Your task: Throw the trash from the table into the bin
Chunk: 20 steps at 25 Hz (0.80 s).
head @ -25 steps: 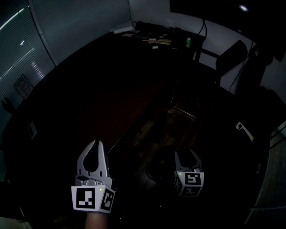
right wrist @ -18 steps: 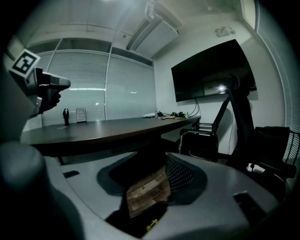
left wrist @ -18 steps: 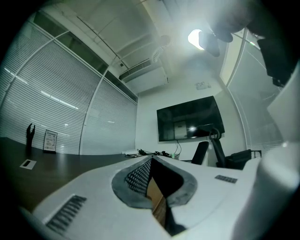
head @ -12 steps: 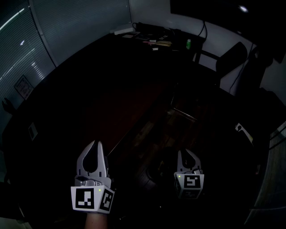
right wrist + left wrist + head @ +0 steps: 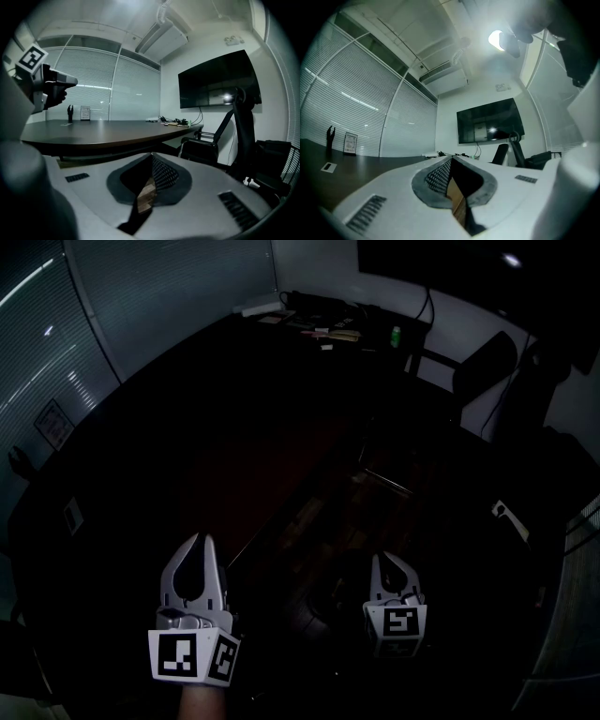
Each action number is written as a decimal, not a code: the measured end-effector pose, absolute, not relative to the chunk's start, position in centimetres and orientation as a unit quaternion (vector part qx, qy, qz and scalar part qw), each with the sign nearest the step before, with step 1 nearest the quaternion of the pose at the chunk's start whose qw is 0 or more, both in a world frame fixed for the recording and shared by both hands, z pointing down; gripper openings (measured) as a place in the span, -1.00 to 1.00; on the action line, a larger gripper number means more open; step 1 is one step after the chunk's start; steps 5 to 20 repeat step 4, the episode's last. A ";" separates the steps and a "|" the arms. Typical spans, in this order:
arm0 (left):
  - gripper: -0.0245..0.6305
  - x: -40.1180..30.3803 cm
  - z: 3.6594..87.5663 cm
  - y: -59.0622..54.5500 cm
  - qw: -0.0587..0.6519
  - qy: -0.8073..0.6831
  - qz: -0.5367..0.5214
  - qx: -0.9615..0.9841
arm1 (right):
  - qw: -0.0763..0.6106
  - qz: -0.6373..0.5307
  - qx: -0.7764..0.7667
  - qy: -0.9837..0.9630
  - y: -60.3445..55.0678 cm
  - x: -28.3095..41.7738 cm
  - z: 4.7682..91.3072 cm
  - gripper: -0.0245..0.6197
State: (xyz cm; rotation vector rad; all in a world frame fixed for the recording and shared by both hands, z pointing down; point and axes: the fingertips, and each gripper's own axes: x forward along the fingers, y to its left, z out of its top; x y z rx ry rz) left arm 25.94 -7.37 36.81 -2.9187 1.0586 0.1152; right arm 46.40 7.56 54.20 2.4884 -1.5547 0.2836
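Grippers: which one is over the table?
The left gripper, above the dark table; the right gripper is off its edge, over the wooden floor.

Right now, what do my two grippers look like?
Both are light grey plastic with two curved, tapering jaws: the left gripper and the right gripper. Each carries a white cube with black square markers, left cube and right cube. Inside the jaws sit dark grey pads with a dotted texture.
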 end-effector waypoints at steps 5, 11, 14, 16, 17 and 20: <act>-0.93 26.2 35.8 -7.0 0.018 0.339 0.039 -0.940 | 0.098 0.099 0.839 -0.526 8.0 46.2 53.5 -0.91; -0.93 26.2 35.8 -7.0 0.018 0.339 0.039 -0.940 | 0.098 0.099 0.839 -0.526 8.0 46.2 53.5 -0.91; -0.93 26.2 35.8 -7.0 0.018 0.339 0.039 -0.940 | 0.098 0.099 0.839 -0.526 8.0 46.2 53.5 -0.91; -0.93 26.2 35.8 -7.0 0.018 0.339 0.039 -0.940 | 0.098 0.099 0.839 -0.526 8.0 46.2 53.5 -0.91; -0.93 26.2 35.8 -7.0 0.018 0.339 0.039 -0.940 | 0.098 0.099 0.839 -0.526 8.0 46.2 53.5 -0.91; -0.93 26.2 35.8 -7.0 0.018 0.339 0.039 -0.940 | 0.098 0.099 0.839 -0.526 8.0 46.2 53.5 -0.91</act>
